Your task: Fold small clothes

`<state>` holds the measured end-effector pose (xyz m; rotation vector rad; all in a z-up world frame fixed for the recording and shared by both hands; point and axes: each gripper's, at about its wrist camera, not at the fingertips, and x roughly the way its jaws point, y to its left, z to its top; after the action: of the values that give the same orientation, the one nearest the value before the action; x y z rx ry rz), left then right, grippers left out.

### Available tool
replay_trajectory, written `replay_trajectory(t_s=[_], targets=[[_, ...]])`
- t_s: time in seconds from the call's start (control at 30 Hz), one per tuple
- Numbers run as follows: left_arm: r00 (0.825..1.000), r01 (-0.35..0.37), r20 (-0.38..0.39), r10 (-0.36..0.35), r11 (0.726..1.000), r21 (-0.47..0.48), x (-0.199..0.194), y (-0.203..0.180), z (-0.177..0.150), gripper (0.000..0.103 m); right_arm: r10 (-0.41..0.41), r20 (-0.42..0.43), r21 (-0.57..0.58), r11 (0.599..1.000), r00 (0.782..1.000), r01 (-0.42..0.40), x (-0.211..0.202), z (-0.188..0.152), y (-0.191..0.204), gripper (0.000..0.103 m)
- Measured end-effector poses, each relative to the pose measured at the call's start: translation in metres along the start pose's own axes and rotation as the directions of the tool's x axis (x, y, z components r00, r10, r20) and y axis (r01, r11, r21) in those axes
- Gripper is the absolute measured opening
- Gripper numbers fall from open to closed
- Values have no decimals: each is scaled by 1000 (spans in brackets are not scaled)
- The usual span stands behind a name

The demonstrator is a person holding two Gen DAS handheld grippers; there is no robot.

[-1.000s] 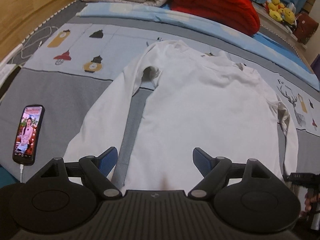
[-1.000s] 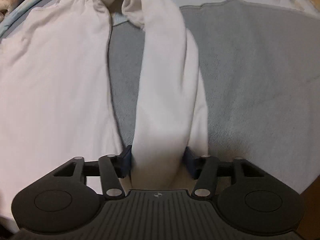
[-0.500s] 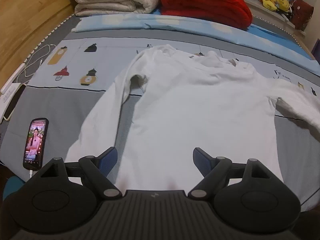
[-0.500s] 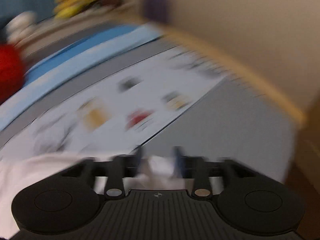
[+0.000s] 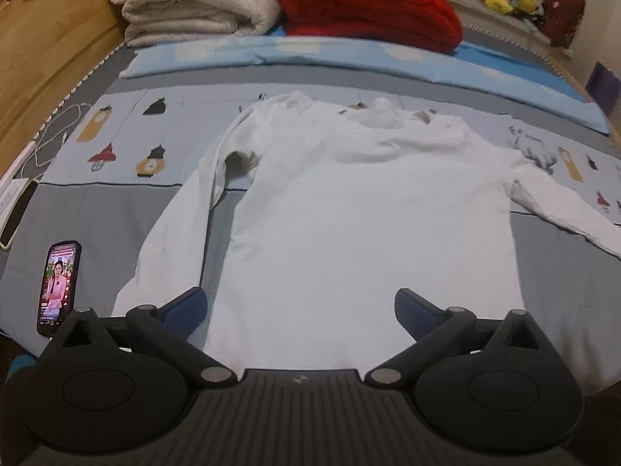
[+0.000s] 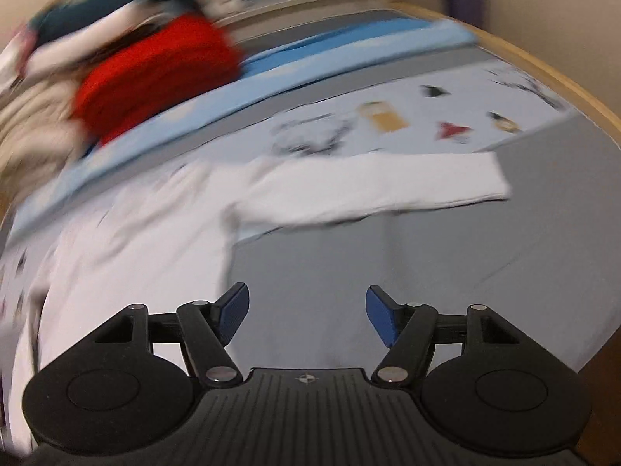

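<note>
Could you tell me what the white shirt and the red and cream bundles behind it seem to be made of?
The white shirt looks like soft matte knit, likely cotton: it lies limp, with gentle creases. The red bundle seems a thick ribbed knit or fleece, judging by its ridged, plush folds. The cream bundle looks like fluffy fleece or sherpa, nubbly and matte. The fibres cannot be told for certain.

White shirt (image 5: 368,209) spread flat on bed (image 5: 97,209), sleeves out. Left gripper (image 5: 299,306) above hem, jaws opening, nothing between. Phone (image 5: 58,287) lit at left. 2 folded blankets (image 5: 202,0) behind.
</note>
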<state>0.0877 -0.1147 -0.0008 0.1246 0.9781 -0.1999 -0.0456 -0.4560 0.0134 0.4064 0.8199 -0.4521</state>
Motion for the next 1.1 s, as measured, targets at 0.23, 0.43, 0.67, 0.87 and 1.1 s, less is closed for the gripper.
replay_trajectory(t_s=[0.23,0.43,0.67,0.87,1.1], targets=[[999,38,-6,-38,999,39,-26,13,-50,103,52,-32,-133,990,998,-56,-50,-55,97,73],[1000,8,0,-8,998,56,-49,37,-97,103,78,-1,-239,968,997,-76,-100,-84,146,76],[999,-39,16,38,998,43,-67,56,-121,103,85,18,-301,950,996,-75,-121,-104,171,80],[999,-36,28,35,998,50,-77,59,-125,103,92,12,-302,950,996,-84,-124,-116,182,80],[998,-53,35,53,998,20,-80,71,-128,103,93,3,-319,944,996,-87,-122,-121,195,80]])
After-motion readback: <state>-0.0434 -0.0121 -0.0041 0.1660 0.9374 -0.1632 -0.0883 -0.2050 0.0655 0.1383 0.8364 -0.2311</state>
